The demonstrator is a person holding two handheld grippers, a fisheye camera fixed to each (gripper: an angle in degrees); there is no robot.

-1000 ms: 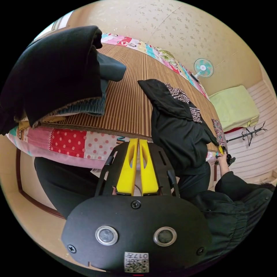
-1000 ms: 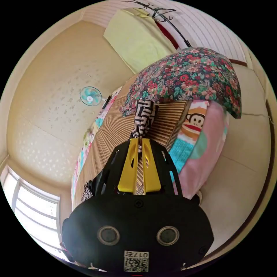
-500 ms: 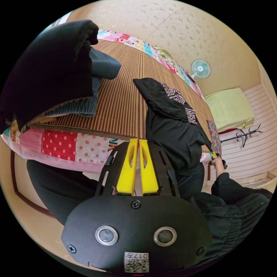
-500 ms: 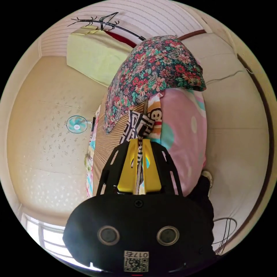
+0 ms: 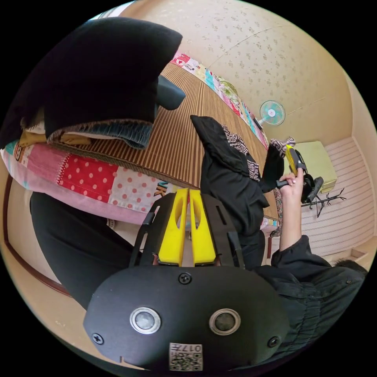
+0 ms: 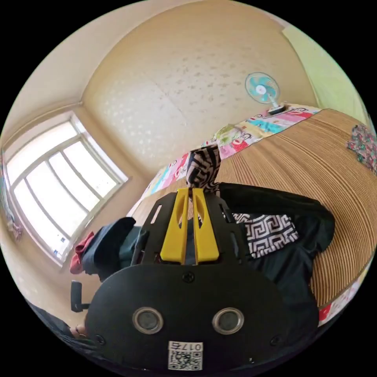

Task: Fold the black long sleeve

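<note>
The black long sleeve (image 5: 231, 184) lies on the striped mat, its lower part hanging over the bed's edge. It has black-and-white patterned trim (image 5: 236, 142). In the left gripper view, a hand holds my right gripper (image 5: 290, 154) raised above the mat, with the patterned cuff (image 5: 280, 144) in it. In the right gripper view, my right gripper (image 6: 189, 191) is shut on that cuff (image 6: 202, 167), above the garment's body (image 6: 292, 251). My left gripper (image 5: 187, 192) is shut near the bed's edge, with nothing seen between its jaws.
A stack of folded dark clothes (image 5: 98, 74) sits on the mat (image 5: 176, 133) at the left. A fan (image 6: 261, 88) stands by the far wall, a window (image 6: 51, 188) at the side. A floral cloth (image 6: 363, 145) lies farther along the mat. The person's dark sleeve (image 5: 314, 282) is close by.
My right gripper has lifted the patterned cuff from the bed's edge by the floral cloth and swung it over the garment. The left gripper stays shut by the bed's edge.
</note>
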